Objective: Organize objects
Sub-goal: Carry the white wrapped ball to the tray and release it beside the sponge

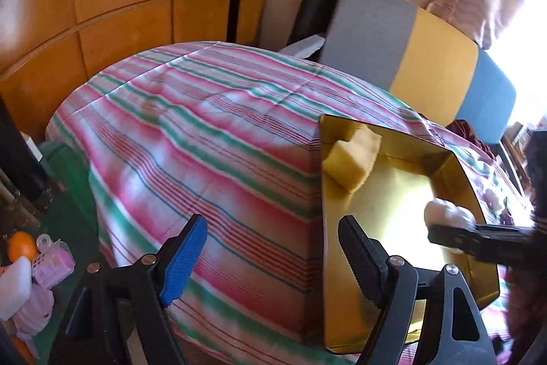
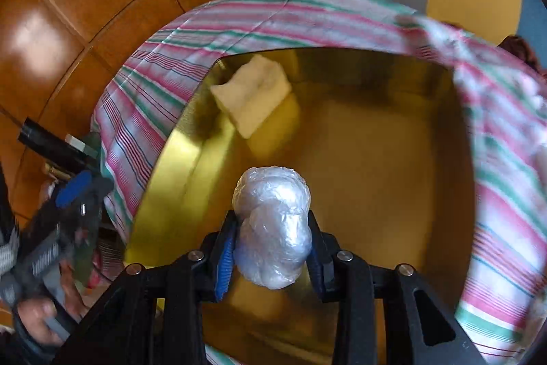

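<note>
Right tool (image 2: 271, 248) gripping plastic-wrapped bundle (image 2: 273, 224) above gold box (image 2: 164, 173), left tool (image 1: 270, 248) open, empty

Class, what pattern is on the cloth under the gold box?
Pink, green and white stripes on the cloth; clearest in the left wrist view.

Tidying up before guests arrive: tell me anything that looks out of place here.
Nothing looks spilled or broken. The gold box sits on the striped bedcover with a yellow sponge inside. Bottles and an orange lie cluttered on the floor beside the bed.
</note>
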Action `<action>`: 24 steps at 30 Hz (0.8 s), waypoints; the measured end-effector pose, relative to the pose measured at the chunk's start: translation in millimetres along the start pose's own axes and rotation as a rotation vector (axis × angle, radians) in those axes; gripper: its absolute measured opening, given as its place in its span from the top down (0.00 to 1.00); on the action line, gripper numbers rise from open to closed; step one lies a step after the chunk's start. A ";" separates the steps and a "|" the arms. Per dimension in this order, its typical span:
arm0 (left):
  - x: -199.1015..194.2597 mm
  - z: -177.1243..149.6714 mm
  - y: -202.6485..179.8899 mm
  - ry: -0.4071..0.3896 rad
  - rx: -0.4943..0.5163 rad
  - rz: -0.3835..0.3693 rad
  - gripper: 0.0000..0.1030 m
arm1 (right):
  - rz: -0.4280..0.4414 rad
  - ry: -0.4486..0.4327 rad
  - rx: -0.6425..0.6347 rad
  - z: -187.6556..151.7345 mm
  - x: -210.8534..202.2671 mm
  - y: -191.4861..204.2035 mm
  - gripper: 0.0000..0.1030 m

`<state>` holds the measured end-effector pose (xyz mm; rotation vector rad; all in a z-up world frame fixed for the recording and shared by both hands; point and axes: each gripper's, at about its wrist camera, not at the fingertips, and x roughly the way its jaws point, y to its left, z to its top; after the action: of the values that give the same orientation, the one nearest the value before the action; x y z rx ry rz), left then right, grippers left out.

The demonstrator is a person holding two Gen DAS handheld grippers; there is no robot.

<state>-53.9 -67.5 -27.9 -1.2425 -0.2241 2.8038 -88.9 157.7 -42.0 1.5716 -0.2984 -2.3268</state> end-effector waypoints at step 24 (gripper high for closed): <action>-1.6 -9.2 -2.7 -0.007 0.030 0.011 0.22 | -0.049 -0.130 -0.008 -21.4 -15.3 9.3 0.26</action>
<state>-46.0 -64.1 -32.4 -1.2325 -0.1759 2.8105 -62.4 154.9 -33.6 1.4422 -0.2830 -2.4698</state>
